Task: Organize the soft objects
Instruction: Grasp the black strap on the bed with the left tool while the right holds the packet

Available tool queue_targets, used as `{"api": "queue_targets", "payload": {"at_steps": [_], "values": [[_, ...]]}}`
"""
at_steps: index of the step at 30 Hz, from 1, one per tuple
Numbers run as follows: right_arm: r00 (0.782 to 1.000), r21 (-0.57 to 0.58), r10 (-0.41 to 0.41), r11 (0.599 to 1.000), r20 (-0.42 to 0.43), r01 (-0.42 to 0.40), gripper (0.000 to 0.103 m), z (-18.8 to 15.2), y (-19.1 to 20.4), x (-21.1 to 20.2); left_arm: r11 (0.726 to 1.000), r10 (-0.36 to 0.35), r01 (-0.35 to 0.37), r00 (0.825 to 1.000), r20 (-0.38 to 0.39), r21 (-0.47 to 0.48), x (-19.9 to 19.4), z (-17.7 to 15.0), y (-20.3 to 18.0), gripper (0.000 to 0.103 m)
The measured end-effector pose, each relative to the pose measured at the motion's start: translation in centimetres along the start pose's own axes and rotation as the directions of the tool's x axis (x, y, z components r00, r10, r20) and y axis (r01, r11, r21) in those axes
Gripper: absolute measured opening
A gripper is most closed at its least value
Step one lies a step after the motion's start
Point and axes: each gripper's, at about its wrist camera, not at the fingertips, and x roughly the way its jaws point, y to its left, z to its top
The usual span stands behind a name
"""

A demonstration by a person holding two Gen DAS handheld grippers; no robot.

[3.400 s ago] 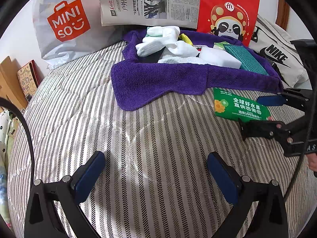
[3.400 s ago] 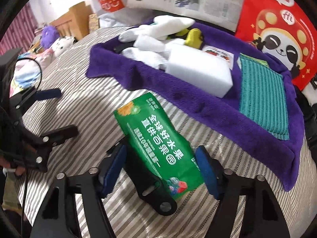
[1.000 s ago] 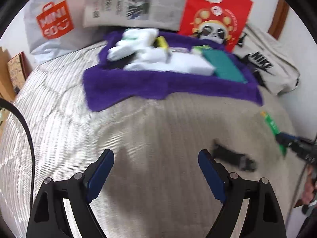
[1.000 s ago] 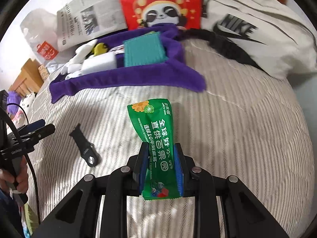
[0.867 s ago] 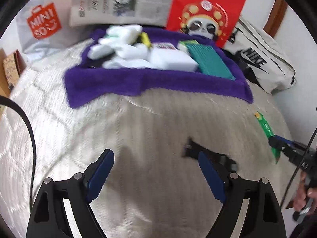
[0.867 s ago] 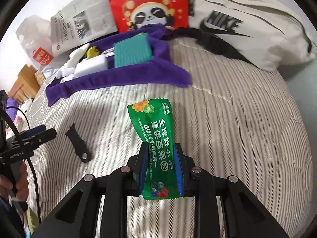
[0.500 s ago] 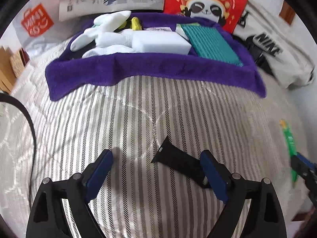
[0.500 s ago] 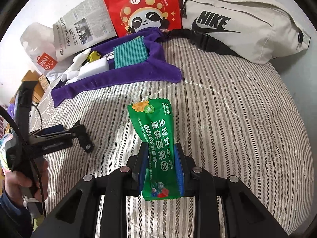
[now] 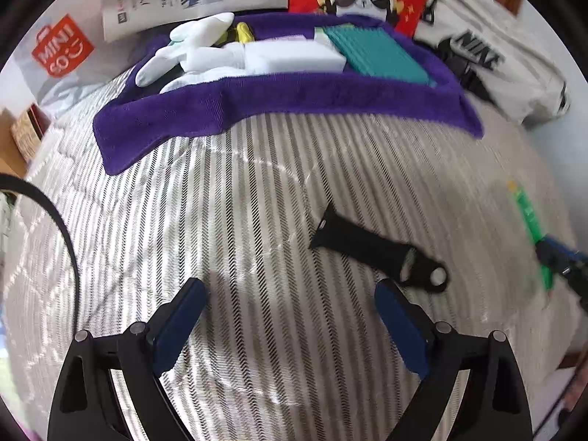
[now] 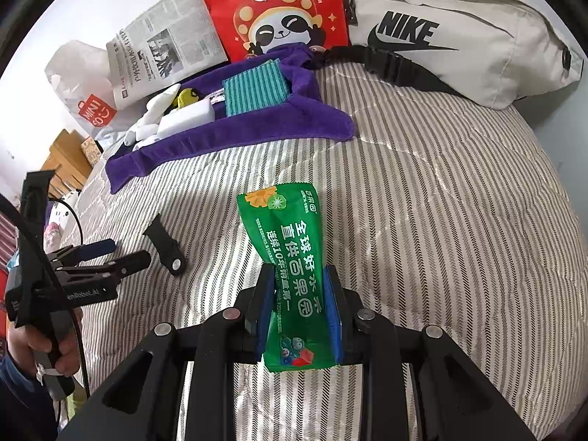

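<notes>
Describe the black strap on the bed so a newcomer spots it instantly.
Start at the striped bedspread, on the bare stretch in front of the purple towel that carries the white and teal items. The black strap lies flat there alone, just ahead of the open left hand-held gripper. It is the only black thing on the stripes: short, flared at one end, rounded with a pale stud at the other.

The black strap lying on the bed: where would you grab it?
Probably mid-length on the black strap, coming straight down with the open left tool closing across its narrow width. It lies flat on the bed, and its flared end and ringed end look harder to pinch.
</notes>
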Motion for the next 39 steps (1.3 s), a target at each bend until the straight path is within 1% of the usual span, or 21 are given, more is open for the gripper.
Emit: {"api": "queue_targets", "payload": {"at_steps": [3, 6, 8, 10, 11, 12, 14, 17, 21, 23, 25, 27, 29, 32, 33, 34, 35, 36, 37, 38, 39], "values": [[1.0, -0.007, -0.004, 1.0, -0.003, 0.004, 0.026, 0.1, 0.2, 0.1, 0.997, -0.065, 0.066, 0.998, 0.019, -0.05, -0.6, 0.2, 0.5, 0.093], [1.0, -0.016, -0.028, 0.999, -0.004, 0.028, 0.026, -0.1, 0.1, -0.1, 0.993, -0.085, 0.087, 0.996, 0.026, -0.076, -0.6, 1.6, -0.6, 0.093], [0.998, -0.025, -0.057, 0.998, -0.003, 0.057, 0.026, -0.3, 0.0, -0.3, 0.997, -0.061, 0.062, 0.998, 0.025, -0.046, 0.0, 2.6, -2.2, 0.094], [0.999, -0.024, -0.054, 0.998, -0.009, 0.054, 0.026, -0.6, -0.2, -0.4, 0.999, -0.043, 0.044, 0.999, 0.008, -0.017, 0.9, 3.0, -3.6, 0.099], [0.998, -0.02, -0.054, 0.998, -0.012, 0.054, 0.026, -0.7, -0.3, -0.4, 0.999, -0.033, 0.033, 0.999, -0.005, 0.008, 1.5, 3.0, -4.2, 0.099], [0.998, -0.018, -0.056, 0.998, -0.013, 0.056, 0.026, -0.8, -0.4, -0.4, 0.999, 0.002, -0.003, 1.0, 0.008, 0.045, 1.7, 2.9, -4.9, 0.099], [0.998, -0.017, -0.056, 0.998, -0.016, 0.056, 0.026, -0.9, -0.5, -0.4, 0.996, 0.019, -0.023, 0.999, 0.049, 0.082, 1.4, 2.4, -5.4, 0.099], [0.999, -0.021, -0.049, 0.999, -0.019, 0.049, 0.026, -0.9, -0.4, -0.2, 0.997, -0.003, 0.001, 1.0, 0.018, 0.082, 1.1, 1.6, -4.4, 0.099], [0.999, -0.033, -0.026, 0.999, -0.025, 0.025, 0.026, -0.9, 0.3, 0.3, 0.995, 0.023, -0.023, 1.0, -0.003, 0.092, 0.1, -0.3, -1.7, 0.099], [0.999, -0.045, -0.015, 0.999, -0.031, 0.014, 0.026, -0.9, 0.9, 0.7, 0.997, 0.021, -0.02, 1.0, -0.008, 0.075, -0.4, -1.3, 0.1, 0.099], [0.999, -0.055, -0.007, 0.998, -0.035, 0.005, 0.026, -0.9, 1.5, 1.0, 0.999, -0.005, 0.005, 1.0, -0.016, 0.046, -0.6, -2.0, 1.8, 0.098], [0.999, -0.063, -0.002, 0.998, -0.042, -0.001, 0.027, -0.8, 1.9, 1.3, 0.999, -0.02, 0.02, 1.0, 0.001, 0.028, -0.7, -2.3, 2.9, 0.098], [0.999, -0.069, 0.0, 0.998, -0.047, -0.003, 0.027, -0.9, 2.1, 1.5, 0.998, -0.024, 0.023, 1.0, 0.014, 0.052, -0.6, -2.3, 3.0, 0.098], [0.999, -0.072, -0.006, 0.997, -0.053, 0.002, 0.027, -1.0, 2.2, 1.5, 0.992, -0.042, 0.035, 0.998, 0.05, 0.12, -0.2, -1.7, 1.7, 0.086], [0.998, -0.069, -0.008, 0.998, -0.055, 0.004, 0.027, -1.0, 2.2, 1.5, 0.989, -0.049, 0.038, 0.996, 0.068, 0.144, -0.1, -1.5, 1.3, 0.073], [0.998, -0.067, -0.009, 0.998, -0.056, 0.005, 0.027, -1.0, 2.1, 1.5, 0.986, -0.055, 0.042, 0.995, 0.081, 0.16, 0.0, -1.1, 0.8, 0.05], [0.998, -0.064, -0.012, 0.998, -0.057, 0.008, 0.027, -1.1, 2.0, 1.6, 0.982, -0.068, 0.049, 0.993, 0.095, 0.183, 0.0, -0.9, 0.4, 0.037], [0.998, -0.061, -0.014, 0.998, -0.058, 0.011, 0.027, -1.1, 1.9, 1.6, 0.977, -0.085, 0.062, 0.991, 0.104, 0.205, -0.1, -0.9, 0.2, 0.02], [0.998, -0.059, -0.014, 0.998, -0.06, 0.011, 0.027, -1.1, 1.9, 1.7, 0.97, -0.099, 0.071, 0.989, 0.112, 0.233, -0.4, -0.7, -0.1, 0.02], [0.998, -0.057, -0.013, 0.998, -0.06, 0.01, 0.027, -1.0, 1.8, 1.7, 0.965, -0.096, 0.063, 0.988, 0.118, 0.253, -0.5, -0.5, -0.5, 0.02], [0.998, -0.057, -0.013, 0.998, -0.06, 0.009, 0.027, -0.9, 1.8, 1.8, 0.964, -0.1, 0.069, 0.989, 0.111, 0.256, -0.5, -0.5, -0.6, 0.02]]}}
